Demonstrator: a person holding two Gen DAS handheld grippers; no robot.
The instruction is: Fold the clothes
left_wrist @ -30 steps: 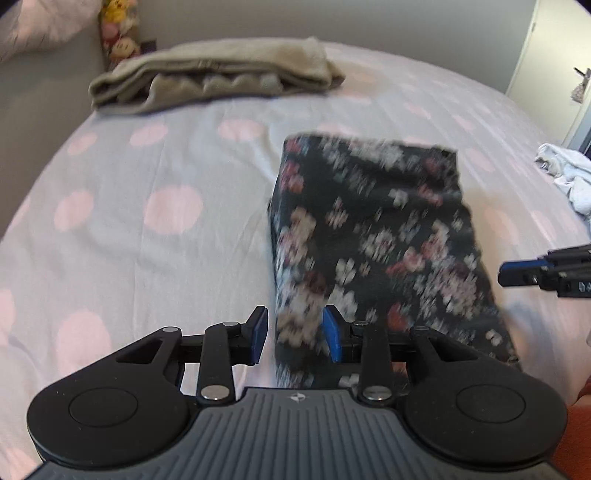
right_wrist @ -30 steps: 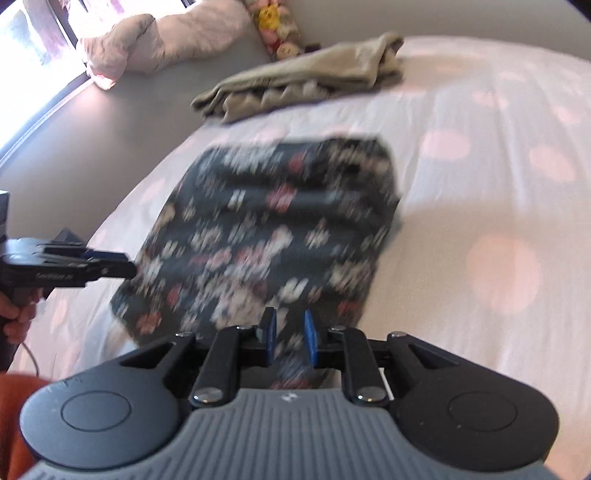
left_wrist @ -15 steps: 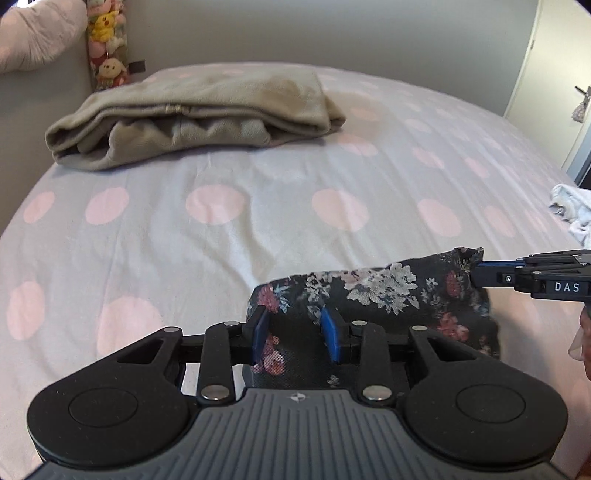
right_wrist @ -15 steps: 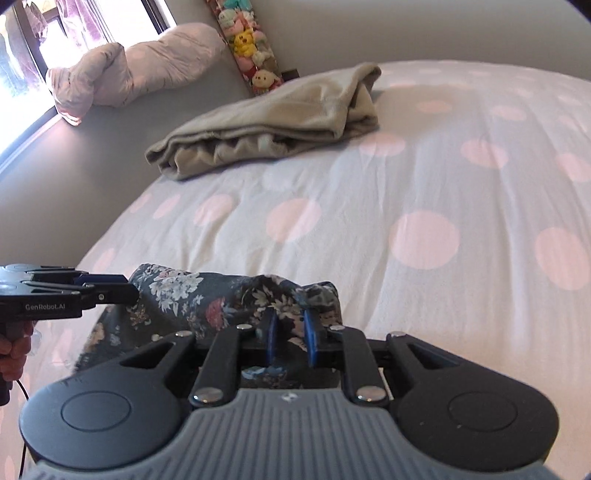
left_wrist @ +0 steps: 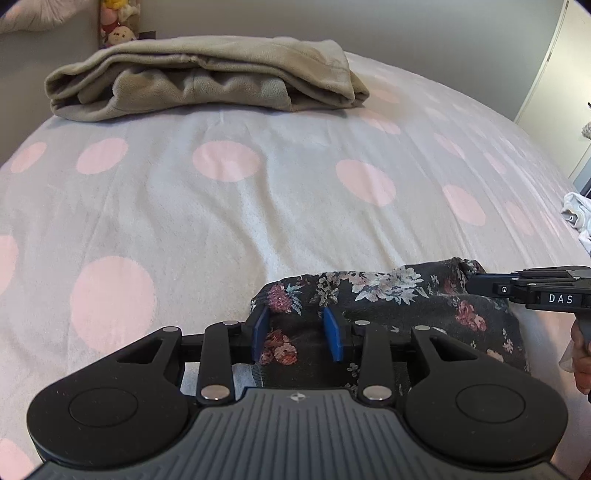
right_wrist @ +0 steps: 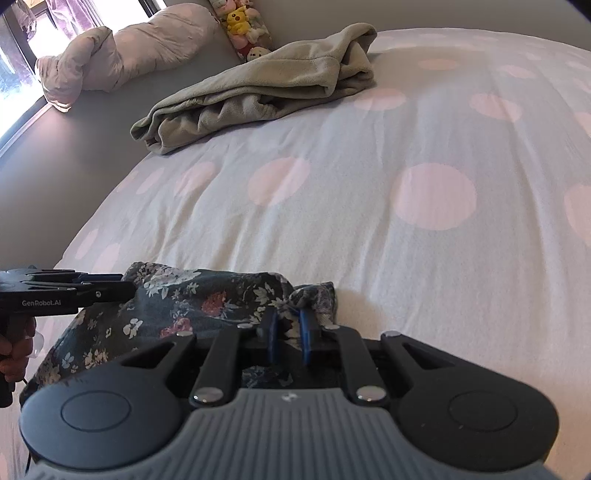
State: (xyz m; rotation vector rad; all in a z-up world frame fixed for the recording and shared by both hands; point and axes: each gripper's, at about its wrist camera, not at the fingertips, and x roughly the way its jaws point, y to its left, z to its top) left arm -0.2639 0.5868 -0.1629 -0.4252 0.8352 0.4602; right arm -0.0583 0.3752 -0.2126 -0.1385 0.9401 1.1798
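A dark floral garment [left_wrist: 399, 295] lies folded over on the pink-dotted bed sheet [left_wrist: 258, 206], close in front of both grippers; it also shows in the right wrist view [right_wrist: 192, 302]. My left gripper [left_wrist: 295, 332] stands over the garment's left corner with its blue pads apart and the cloth lying loose between them. My right gripper [right_wrist: 288, 328] has its pads close together, pinching the garment's right corner. Each gripper shows from the side in the other's view: the right [left_wrist: 476, 286], the left [right_wrist: 125, 290].
A folded beige fleece [left_wrist: 207, 77] lies at the far side of the bed, also seen in the right wrist view [right_wrist: 266, 85]. Plush toys [right_wrist: 243, 26] and a pink pillow [right_wrist: 122, 51] are beyond it. White cloth [left_wrist: 578, 218] lies at the right edge.
The garment was spread out on the bed a second ago; both grippers pulled its far edge back toward me, folding it over. The last half second shows little motion.
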